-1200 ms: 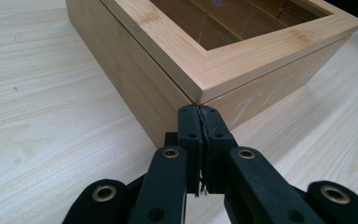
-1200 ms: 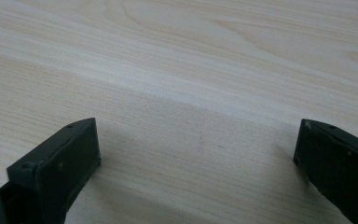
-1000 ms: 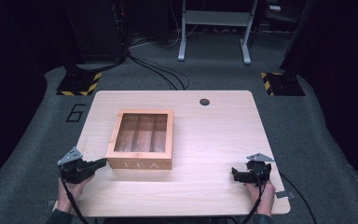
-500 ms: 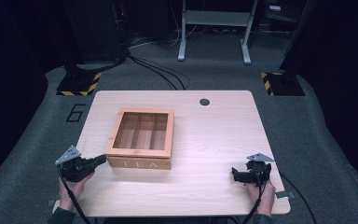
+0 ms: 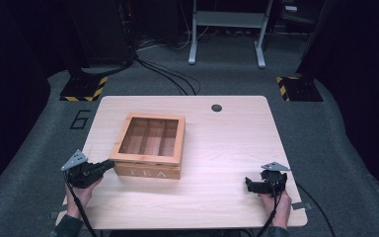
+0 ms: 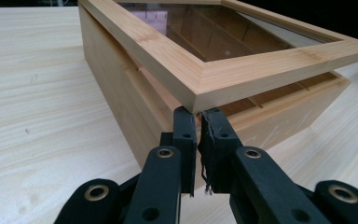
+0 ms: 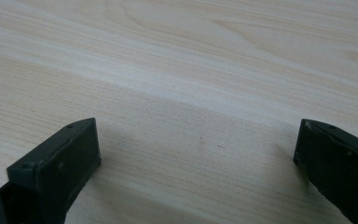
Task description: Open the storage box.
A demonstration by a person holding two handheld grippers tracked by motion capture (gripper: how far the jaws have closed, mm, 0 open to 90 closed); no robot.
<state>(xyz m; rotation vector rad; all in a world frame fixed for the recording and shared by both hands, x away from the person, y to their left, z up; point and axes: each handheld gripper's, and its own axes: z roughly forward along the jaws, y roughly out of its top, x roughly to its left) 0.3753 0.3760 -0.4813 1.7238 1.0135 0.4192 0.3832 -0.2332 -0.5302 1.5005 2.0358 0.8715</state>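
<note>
Wedging its nearly closed jaws under the lifted lid corner, the left gripper (image 6: 198, 140) seems to be prying open the tea box (image 5: 150, 145) at frame centre-left, while the right gripper (image 5: 262, 183) idles wide open and empty at lower right.

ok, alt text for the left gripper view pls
The left gripper, jaws nearly together, sits right at the near corner of the lid of a wooden tea box, just under its edge. The glass-paned lid is lifted slightly off the base. The box stands on a pale wood table.
</note>
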